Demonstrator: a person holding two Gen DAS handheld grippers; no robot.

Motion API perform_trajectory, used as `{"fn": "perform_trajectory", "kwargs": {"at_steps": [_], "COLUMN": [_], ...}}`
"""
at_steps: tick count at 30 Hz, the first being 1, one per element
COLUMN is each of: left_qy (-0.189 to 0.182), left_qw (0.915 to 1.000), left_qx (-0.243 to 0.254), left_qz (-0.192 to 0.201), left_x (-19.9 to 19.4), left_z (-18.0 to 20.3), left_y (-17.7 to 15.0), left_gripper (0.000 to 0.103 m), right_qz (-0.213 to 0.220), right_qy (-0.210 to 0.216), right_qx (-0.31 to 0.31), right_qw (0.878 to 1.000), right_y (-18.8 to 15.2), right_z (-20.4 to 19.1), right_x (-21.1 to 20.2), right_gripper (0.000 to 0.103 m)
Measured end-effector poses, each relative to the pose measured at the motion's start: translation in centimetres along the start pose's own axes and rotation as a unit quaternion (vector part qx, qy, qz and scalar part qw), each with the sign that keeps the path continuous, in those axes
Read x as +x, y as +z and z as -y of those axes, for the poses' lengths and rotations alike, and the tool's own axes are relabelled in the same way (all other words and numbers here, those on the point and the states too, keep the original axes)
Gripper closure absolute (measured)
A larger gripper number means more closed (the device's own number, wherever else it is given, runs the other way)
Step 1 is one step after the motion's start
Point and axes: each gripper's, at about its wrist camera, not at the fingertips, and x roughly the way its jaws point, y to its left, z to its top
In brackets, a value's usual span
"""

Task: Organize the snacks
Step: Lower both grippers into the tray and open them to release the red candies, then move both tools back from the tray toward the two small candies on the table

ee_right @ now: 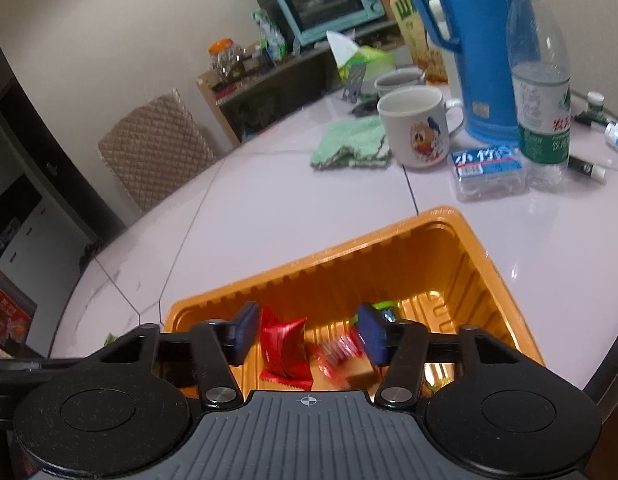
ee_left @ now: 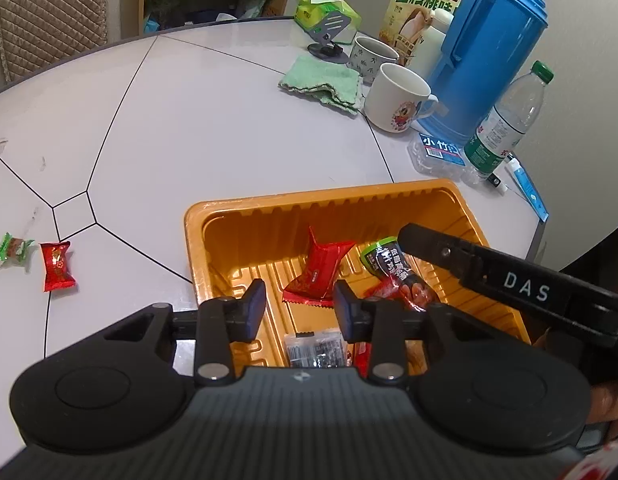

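Left wrist: left gripper [ee_left: 299, 308] parted, empty, over orange tray [ee_left: 245, 216]; right gripper [ee_right: 307, 334] likewise.

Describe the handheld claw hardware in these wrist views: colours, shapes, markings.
Both the left claw and the right claw look alike: matte black linkage arms with silver pivot pins, dark blue finger pads, two round black discs flanking a ribbed grey body with a small crosshair mark. Seen from the side, the right unit carries white "DAS" lettering.
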Motion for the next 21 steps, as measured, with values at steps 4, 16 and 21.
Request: {"fn": "perform_trajectory", "kwargs": {"at_steps": [4,16,21], "left_qy": [0.0,0.001,0.001], "left_qw": [1.0,0.9999,0.9998], "left_qx": [0.0,0.002,0.003], "left_qz": [0.002,0.011,0.018], "left_x": [-0.5,-2.4,-3.6], "left_z": [0.0,0.1,0.1], "left_y": [-0.3,-1.8,-2.7], "left_gripper": [0.067,0.057,0.056], "right_qz": [-0.009,-0.028,-0.031], "right_qy": [-0.003,-0.025,-0.027], "right_qx": [0.006,0.022,0.018], "right_qw": [1.0,0.999,0.999], "right_y": [-0.1,-2.1,-2.8], "right_z": [0.2,1.1,0.7], "right_x": [-0.4,-2.7,-3.5], "right_gripper": [0.046,0.045,0.045]}}
